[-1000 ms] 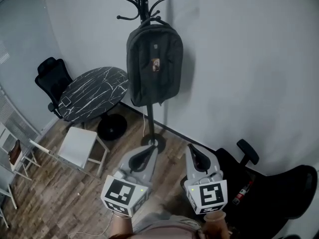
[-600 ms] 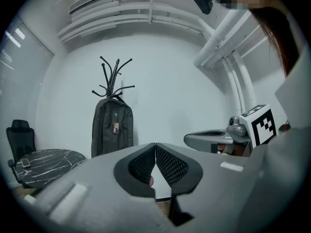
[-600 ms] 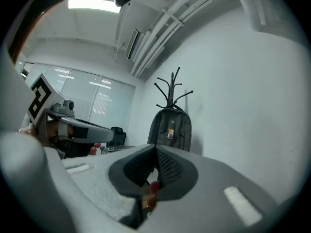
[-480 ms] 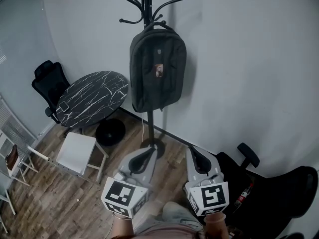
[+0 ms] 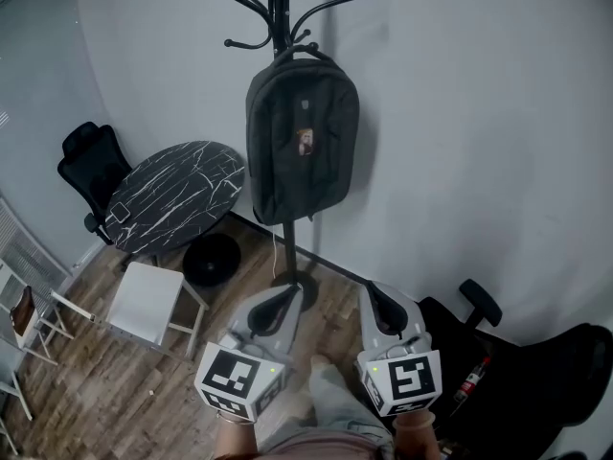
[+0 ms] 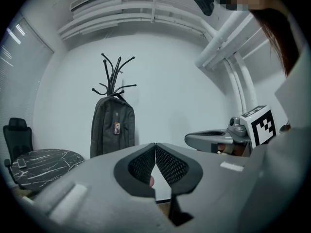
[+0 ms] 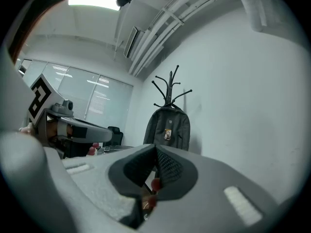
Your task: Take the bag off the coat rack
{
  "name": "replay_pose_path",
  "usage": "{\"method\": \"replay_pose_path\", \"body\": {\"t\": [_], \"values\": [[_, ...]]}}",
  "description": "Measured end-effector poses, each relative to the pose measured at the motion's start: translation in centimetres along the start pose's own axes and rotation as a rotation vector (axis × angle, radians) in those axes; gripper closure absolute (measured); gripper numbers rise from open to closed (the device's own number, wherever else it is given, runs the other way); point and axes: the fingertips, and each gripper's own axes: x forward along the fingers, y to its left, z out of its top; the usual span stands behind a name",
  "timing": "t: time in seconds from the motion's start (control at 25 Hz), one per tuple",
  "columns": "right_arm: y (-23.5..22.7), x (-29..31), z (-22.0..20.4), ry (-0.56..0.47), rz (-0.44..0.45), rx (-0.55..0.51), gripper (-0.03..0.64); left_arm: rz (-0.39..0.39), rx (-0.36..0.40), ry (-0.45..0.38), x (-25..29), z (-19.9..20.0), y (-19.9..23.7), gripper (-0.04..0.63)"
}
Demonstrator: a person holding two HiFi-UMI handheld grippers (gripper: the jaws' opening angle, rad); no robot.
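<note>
Head view: the dark bag (image 5: 302,142) hangs by its top loop from the coat rack (image 5: 277,12) against the wall (image 5: 479,113), contents unseen, well apart from the left claw (image 5: 290,291) and right claw (image 5: 372,287). Left gripper view: left claw (image 6: 155,145) clenched on nothing, bag (image 6: 112,129) ahead. Right gripper view: right claw (image 7: 155,147) likewise clenched and empty, bag (image 7: 168,129) ahead.
</note>
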Motion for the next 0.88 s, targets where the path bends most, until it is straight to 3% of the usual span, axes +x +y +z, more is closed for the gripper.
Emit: {"method": "replay_pose_path", "body": {"t": [0.88], "values": [[-5.1,9.6,-1.0,-0.014,-0.001,0.014,0.614,0.029,0.010,0.023,8.8,0.8,6.0,0.584]]}}
